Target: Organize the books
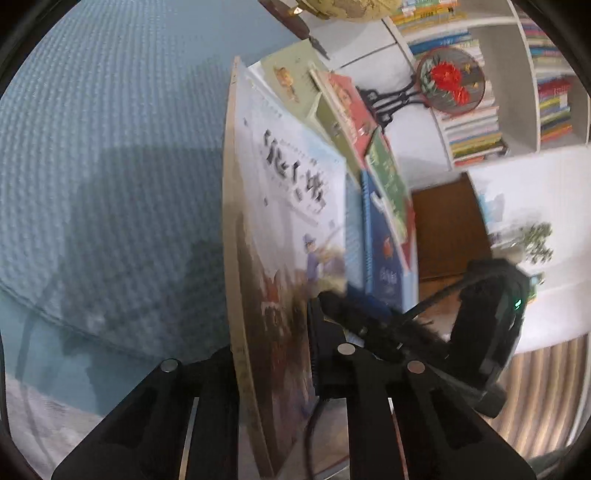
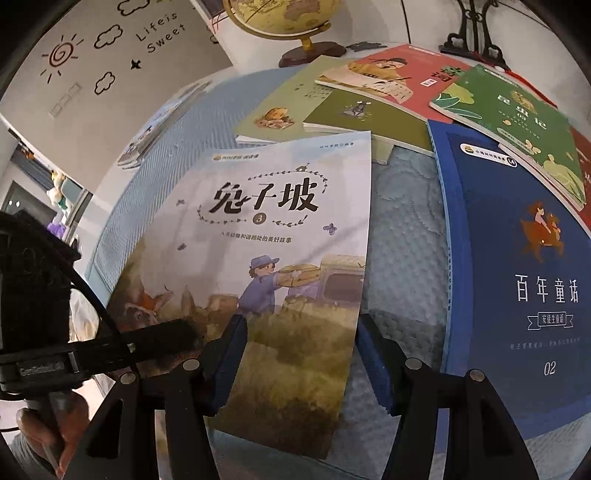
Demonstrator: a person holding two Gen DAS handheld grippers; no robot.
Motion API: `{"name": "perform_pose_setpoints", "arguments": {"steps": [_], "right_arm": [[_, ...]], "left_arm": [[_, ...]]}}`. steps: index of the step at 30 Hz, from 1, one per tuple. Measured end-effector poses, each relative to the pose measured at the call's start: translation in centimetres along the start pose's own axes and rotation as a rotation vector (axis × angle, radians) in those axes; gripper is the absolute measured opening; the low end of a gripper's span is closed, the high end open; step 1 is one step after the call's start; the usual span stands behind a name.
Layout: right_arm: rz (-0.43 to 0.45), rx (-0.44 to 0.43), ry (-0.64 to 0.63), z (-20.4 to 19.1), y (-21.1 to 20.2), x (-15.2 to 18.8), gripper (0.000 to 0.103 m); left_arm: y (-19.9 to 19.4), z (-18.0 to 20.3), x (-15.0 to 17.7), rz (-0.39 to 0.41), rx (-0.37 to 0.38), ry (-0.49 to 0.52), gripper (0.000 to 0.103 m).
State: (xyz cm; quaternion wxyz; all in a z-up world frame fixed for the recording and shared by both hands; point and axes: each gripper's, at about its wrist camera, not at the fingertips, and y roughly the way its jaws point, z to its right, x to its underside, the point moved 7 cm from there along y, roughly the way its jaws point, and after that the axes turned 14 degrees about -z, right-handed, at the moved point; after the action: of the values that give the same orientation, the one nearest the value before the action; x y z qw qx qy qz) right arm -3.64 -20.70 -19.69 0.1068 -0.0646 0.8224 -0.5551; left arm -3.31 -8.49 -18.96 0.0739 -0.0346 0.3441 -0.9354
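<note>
A thin, glossy paperback with a pale cover [image 2: 280,266] — black brush lettering above a painted figure in blue loading crates — is lying across a blue quilted cover [image 2: 402,236] whose stitched surface is puckering in small ridges. The left tool [image 1: 280,369] is clamping this book's lower left edge, its jaws closed right down on the slim block of pages; in the left wrist view the book is showing nearly edge-on, with its cream page edge facing the camera. In the right wrist view that tool is appearing as a black bar, a fuzzy pad at its tip lying on the cover.

The right tool [image 2: 301,365] is hovering over the book's bottom right corner, its blue-padded fingers [image 2: 231,354] standing partly apart, one over the cover and the other over bare quilt, gripping nothing.

Just beside the pale book is lying a dark blue book [image 2: 517,280] with white characters. Beyond both is fanning an overlapping heap: an olive book [image 2: 369,118], a red book [image 2: 406,77] and a green book [image 2: 517,118]. Behind them are standing a globe [image 2: 284,18] on a wooden base and a black ornamental stand [image 2: 476,40] — the left wrist view is showing an embroidered round fan [image 1: 450,79] on it, and shelves [image 1: 513,74] packed with books.
</note>
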Motion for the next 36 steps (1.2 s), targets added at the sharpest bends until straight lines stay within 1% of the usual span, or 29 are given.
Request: {"name": "perform_pose_setpoints", "arguments": {"steps": [1,3,4,5,7,10,11,12,13,14,15,16,17,18,19,21,23,25,27,30,32,36], "right_arm": [[-0.022,-0.036,0.015,0.2,-0.2,0.1,0.060],[-0.059,-0.144,0.064,0.7,-0.5,0.3,0.063],[-0.068,-0.191,0.088,1.0,-0.7,0.5,0.066],[-0.077,-0.254,0.123,1.6,-0.8,0.7,0.073],[-0.079,-0.377,0.184,2.3,-0.8,0.7,0.081],[-0.084,-0.570,0.269,2.4,-0.1,0.3,0.081],[-0.076,-0.606,0.285,2.3,0.0,0.1,0.078],[-0.066,-0.634,0.298,2.1,0.0,-0.5,0.073],[-0.054,-0.646,0.308,1.8,0.0,-0.8,0.054],[-0.047,-0.634,0.309,1.6,0.1,-1.0,0.047],[-0.026,-0.591,0.296,1.4,-0.1,-1.1,0.043],[-0.019,-0.560,0.273,1.2,-0.3,-1.1,0.035],[-0.014,-0.529,0.250,0.9,-0.4,-1.0,0.028],[-0.015,-0.493,0.225,0.5,-0.5,-1.0,0.027],[-0.015,-0.444,0.197,-0.2,-0.4,-1.0,0.027],[-0.010,-0.343,0.139,-1.3,-0.4,-1.0,0.028],[0.009,-0.212,0.043,-3.1,-0.6,-1.0,0.028],[0.022,-0.154,-0.017,-4.3,-0.9,-0.8,0.028],[0.052,-0.113,-0.069,-5.5,-1.4,-0.6,0.028],[0.083,-0.086,-0.130,-7.4,-2.3,-0.9,0.028],[0.095,-0.080,-0.152,-8.3,-2.7,-1.0,0.027],[0.116,-0.077,-0.165,-11.1,-3.4,-2.5,0.027]], "left_arm": [[-0.4,0.4,-0.3,0.008,0.031,-0.009,0.011],[-1.1,0.7,-1.0,0.013,0.103,-0.032,0.011],[-1.7,0.8,-1.3,0.015,0.156,-0.054,0.011],[-2.0,0.8,-1.7,0.012,0.197,-0.069,0.011],[-2.5,0.9,-1.9,0.010,0.273,-0.105,0.011],[-2.8,0.6,-2.2,0.004,0.369,-0.165,0.011],[-2.9,0.5,-2.1,0.005,0.381,-0.177,0.011],[-2.9,0.4,-2.0,0.005,0.364,-0.174,0.011],[-2.9,0.4,-1.8,0.000,0.334,-0.165,0.011],[-2.8,0.1,-1.5,-0.007,0.279,-0.155,0.010],[-2.8,-0.3,-1.2,-0.012,0.218,-0.151,0.010],[-2.7,-0.7,-1.0,-0.018,0.155,-0.147,0.011],[-2.8,-1.1,-0.8,-0.018,0.112,-0.140,0.013],[-2.8,-1.4,-0.5,-0.018,0.053,-0.128,0.015],[-2.6,-1.5,-0.4,-0.021,0.012,-0.112,0.016],[-2.3,-1.5,-0.3,-0.024,-0.044,-0.094,0.016],[-2.4,-1.1,-0.1,-0.013,-0.110,-0.054,0.016],[-3.1,-0.4,0.1,0.009,-0.187,0.006,0.016],[-3.9,0.3,0.2,0.026,-0.225,0.055,0.017],[-5.3,0.9,-0.2,0.046,-0.260,0.095,0.016],[-6.6,1.1,-0.5,0.063,-0.264,0.116,0.016],[-9.2,0.6,-1.5,0.088,-0.251,0.123,0.016]]}}
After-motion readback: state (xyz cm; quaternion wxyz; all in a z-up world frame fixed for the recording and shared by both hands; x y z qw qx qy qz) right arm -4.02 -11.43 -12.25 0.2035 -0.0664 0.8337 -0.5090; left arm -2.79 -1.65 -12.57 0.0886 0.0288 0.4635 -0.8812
